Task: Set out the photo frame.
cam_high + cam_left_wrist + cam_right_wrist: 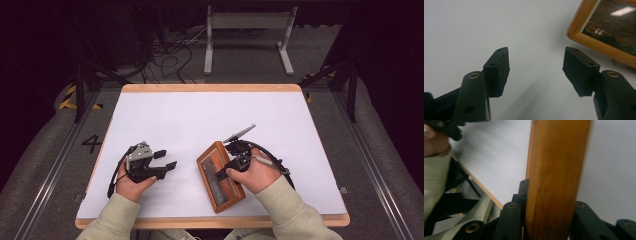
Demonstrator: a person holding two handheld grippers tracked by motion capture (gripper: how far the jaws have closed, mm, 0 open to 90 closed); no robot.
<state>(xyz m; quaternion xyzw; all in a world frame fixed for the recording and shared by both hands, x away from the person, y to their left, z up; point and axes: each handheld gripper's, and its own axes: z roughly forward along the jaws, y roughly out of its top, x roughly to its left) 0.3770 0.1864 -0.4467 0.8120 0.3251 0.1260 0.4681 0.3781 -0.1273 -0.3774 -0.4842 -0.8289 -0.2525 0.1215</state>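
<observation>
High view: a rectangular wooden-framed dark picture plaque lies flat on the white table, the right claw clamped on its 3 o'clock edge; left gripper view: the left claw gapes empty, frame at 2 o'clock; right gripper view: wood fills the jaws.

lab: taped floor, loose cables, rig frame.

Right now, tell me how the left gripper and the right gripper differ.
The left gripper is open with nothing between its jaws; the right gripper is shut on the wooden frame. The left gripper hovers beside the frame, apart from it; the right one grips its edge. Both are hand-held, with black jaws.
</observation>
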